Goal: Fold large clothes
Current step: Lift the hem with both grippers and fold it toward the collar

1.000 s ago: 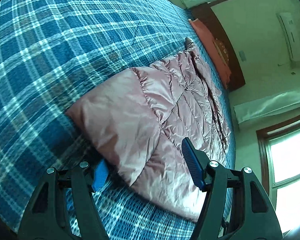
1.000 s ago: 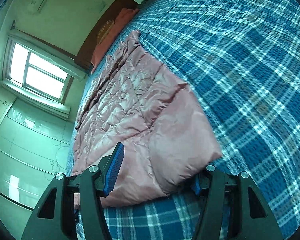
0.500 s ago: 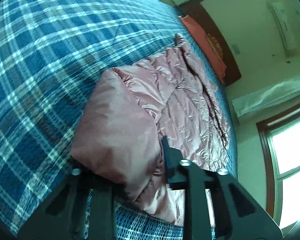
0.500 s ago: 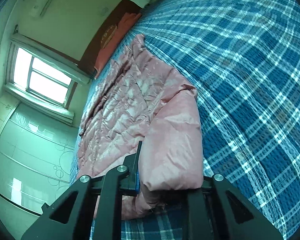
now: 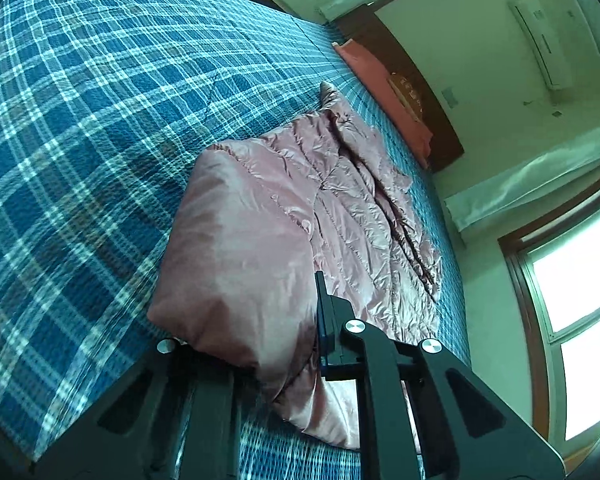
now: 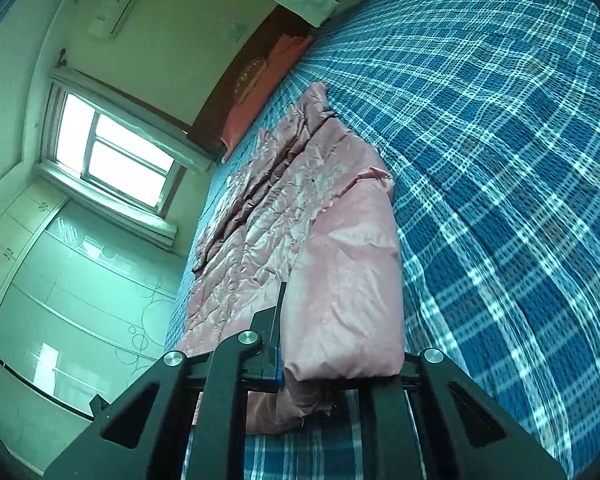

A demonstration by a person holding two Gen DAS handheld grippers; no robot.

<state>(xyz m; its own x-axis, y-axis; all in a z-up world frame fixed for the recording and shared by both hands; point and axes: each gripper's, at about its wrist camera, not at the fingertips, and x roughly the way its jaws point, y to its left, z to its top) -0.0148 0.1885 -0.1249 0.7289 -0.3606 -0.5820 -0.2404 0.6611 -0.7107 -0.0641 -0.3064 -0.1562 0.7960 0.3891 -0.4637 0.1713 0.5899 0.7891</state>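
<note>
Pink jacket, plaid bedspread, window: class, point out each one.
Pink jacket (image 5: 252, 248), left wrist view, smooth near panel.
Plaid bedspread (image 6: 500, 160), right wrist view, bare stretch beside jacket.
Window (image 6: 116, 152), right wrist view, bright pane.

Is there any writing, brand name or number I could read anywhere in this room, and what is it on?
No readable text anywhere.
Gold emblem on the headboard: too blurred to tell whether it holds letters.
Air conditioner: no legible brand.
Pink quilted coat and plaid bedspread: no labels showing.
</note>
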